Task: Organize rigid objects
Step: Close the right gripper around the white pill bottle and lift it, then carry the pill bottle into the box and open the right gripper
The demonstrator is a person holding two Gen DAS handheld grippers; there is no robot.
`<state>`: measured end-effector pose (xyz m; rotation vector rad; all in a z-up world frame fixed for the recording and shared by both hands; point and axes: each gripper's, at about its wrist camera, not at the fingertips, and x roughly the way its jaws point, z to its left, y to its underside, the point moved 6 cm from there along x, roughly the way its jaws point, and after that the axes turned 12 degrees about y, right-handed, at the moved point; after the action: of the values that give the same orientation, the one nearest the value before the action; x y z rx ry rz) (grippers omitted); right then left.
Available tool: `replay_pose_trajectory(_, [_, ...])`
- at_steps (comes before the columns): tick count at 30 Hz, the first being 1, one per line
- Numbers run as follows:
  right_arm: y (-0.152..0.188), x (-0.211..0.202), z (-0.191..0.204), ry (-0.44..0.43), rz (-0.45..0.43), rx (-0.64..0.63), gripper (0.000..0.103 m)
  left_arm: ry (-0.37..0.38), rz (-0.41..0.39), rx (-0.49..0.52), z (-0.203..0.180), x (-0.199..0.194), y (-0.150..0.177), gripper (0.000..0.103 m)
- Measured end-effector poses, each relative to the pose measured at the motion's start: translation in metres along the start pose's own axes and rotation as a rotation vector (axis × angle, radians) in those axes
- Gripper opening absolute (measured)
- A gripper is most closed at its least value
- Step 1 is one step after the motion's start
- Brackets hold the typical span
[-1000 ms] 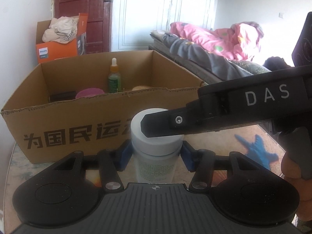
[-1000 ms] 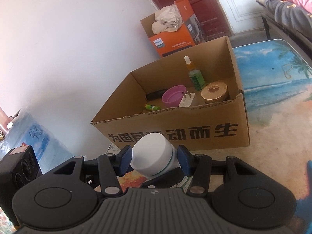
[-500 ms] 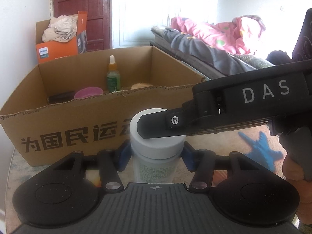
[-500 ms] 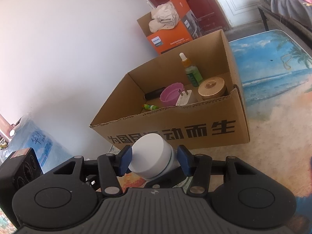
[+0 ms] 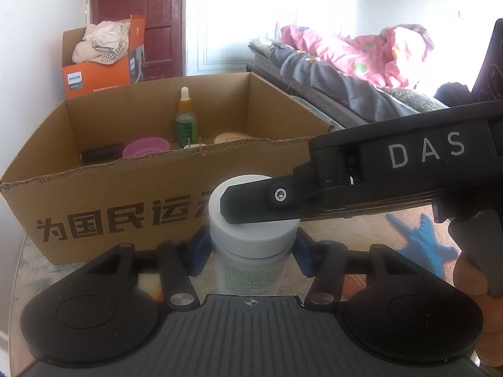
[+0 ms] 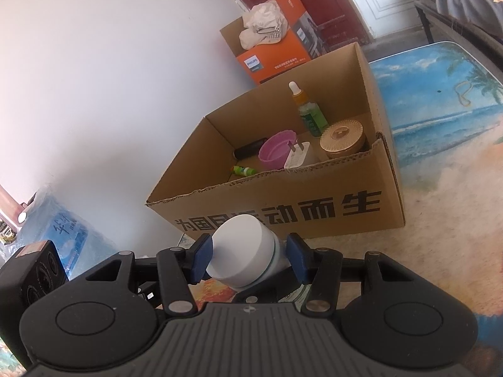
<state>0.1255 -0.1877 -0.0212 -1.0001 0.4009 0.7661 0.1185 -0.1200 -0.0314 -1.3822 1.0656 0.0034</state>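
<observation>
I see both sets of fingers part-open: left gripper (image 5: 250, 249) clamps the jar (image 5: 251, 270) body, right gripper (image 6: 248, 256) its white lid (image 6: 240, 249) (box (image 6: 314, 210) at twelve o'clock).

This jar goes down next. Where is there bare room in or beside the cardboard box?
Tabletop right of the cardboard box is bare. Inside, pink bowl, plug, gold jar and dropper bottle crowd the middle; the front strip is hidden.
</observation>
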Motion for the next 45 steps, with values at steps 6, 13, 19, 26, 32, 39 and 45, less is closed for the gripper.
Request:
replay_pose_trajectory(6, [0.001,-0.001,0.001,0.002,0.000,-0.005,0.056,0.001,0.000,-0.001,0.000,0.000,0.000,0.054])
replay_pose_trajectory(13, [-0.006,-0.019,0.017,-0.019,-0.038,-0.037,0.056,-0.013,-0.062,0.021,-0.005,-0.022,-0.011,0.053])
replay_pose_trajectory(19, [-0.042,-0.060,0.059,-0.052,-0.186,-0.160,0.056,-0.028,-0.200,0.077,-0.007,-0.060,-0.058,0.053])
replay_pose_trajectory(26, [-0.098,-0.073,0.078,-0.021,-0.285,-0.241,0.056,0.056,-0.229,0.053,0.007,-0.046,-0.124,0.053])
replay_pose_trajectory(32, [-0.116,-0.035,0.042,-0.018,-0.184,-0.157,0.056,0.117,-0.094,-0.027,0.023,0.007,-0.125,0.053])
replay_pose_trajectory(39, [-0.109,0.007,-0.002,-0.030,-0.071,-0.050,0.056,0.147,0.035,-0.079,0.033,0.039,-0.103,0.053])
replay_pose_trajectory(45, [-0.104,0.022,-0.015,0.001,-0.035,-0.058,0.056,0.151,0.105,-0.099,0.037,0.054,-0.096,0.053])
